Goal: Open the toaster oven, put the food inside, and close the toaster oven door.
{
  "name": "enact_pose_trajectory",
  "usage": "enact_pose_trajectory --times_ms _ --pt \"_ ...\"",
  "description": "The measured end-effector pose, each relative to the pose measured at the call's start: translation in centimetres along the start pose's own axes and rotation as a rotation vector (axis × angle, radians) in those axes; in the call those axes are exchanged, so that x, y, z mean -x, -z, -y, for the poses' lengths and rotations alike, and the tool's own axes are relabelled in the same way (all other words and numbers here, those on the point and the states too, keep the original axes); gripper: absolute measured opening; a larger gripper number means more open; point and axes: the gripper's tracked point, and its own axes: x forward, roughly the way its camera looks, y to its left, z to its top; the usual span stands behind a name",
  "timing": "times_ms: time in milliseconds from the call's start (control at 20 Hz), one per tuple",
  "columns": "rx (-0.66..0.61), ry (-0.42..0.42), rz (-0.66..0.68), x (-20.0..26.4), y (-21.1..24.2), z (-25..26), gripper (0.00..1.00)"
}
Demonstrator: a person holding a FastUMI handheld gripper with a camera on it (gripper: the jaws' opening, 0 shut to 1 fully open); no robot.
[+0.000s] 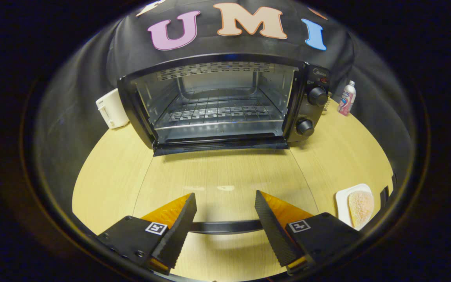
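Two wedge-shaped fingers (182,231) with ribbed, grippy inner faces are standing spread wide apart on the gripper (225,203), pinching nothing, and the oven door's dark handle bar (225,226) is lying across the gap between them. That glass door (225,176) is lying folded down flat over the pale wood-grain table (108,176). Beyond it, the boxy black toaster oven (225,102) is sitting open toward the table's far edge, showing shiny metal walls and one wire rack (217,111). Two round knobs (317,96) are sitting on its right panel. One crumb-coated piece of food (361,203) is resting on one white plate (343,199) at the table's right edge. One bottle (347,98) is standing at the far right corner
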Motion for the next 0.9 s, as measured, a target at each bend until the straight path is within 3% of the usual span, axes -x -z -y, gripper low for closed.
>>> enact_pose_trajectory --times_ms 300,900 --pt "-0.085 0.058 -0.003 3.4 0.0 4.6 0.96" --pt "-0.228 0.291 -0.013 8.5 2.3 19.7 0.95"
